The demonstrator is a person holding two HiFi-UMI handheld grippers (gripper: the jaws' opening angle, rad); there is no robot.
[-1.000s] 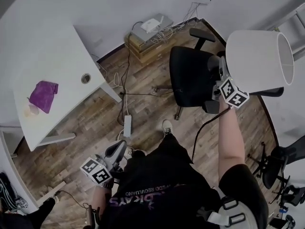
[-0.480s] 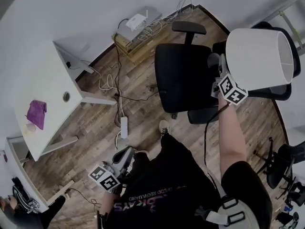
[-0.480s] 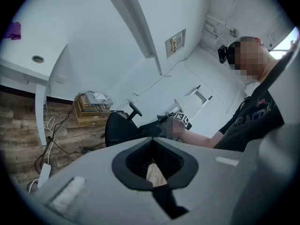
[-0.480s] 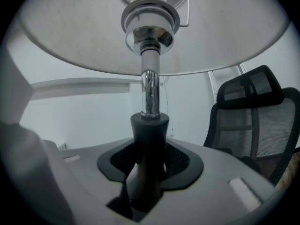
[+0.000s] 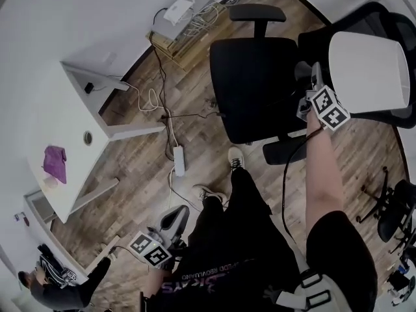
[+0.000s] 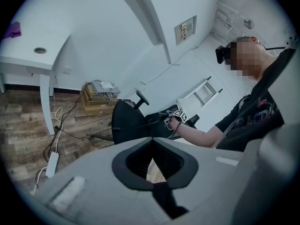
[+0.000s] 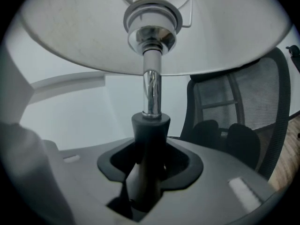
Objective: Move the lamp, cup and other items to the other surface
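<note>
A lamp with a white drum shade (image 5: 367, 77) hangs over a black office chair (image 5: 253, 77), with my right gripper (image 5: 311, 83) shut on its dark stem. In the right gripper view the chrome stem (image 7: 151, 93) rises from the right gripper (image 7: 150, 161) into the shade (image 7: 70, 27). The lamp's black cord (image 5: 289, 168) trails down along the arm. My left gripper (image 5: 174, 218) hangs low beside the person's leg, shut and holding nothing; in the left gripper view the floor shows through the left gripper (image 6: 152, 161). A purple cloth (image 5: 55, 161) and a small pale item (image 5: 49, 182) lie on the white desk (image 5: 65, 109).
A power strip (image 5: 179, 161) and cables lie on the wooden floor by the desk leg. A box with a router (image 5: 188, 15) stands at the wall. Another black chair (image 5: 396, 213) is at right. A second person (image 5: 58, 291) crouches at bottom left.
The lamp in my right gripper has moved right and tilted over the chair. The desk has slid further left and away. My left gripper has sunk toward the picture's bottom.
</note>
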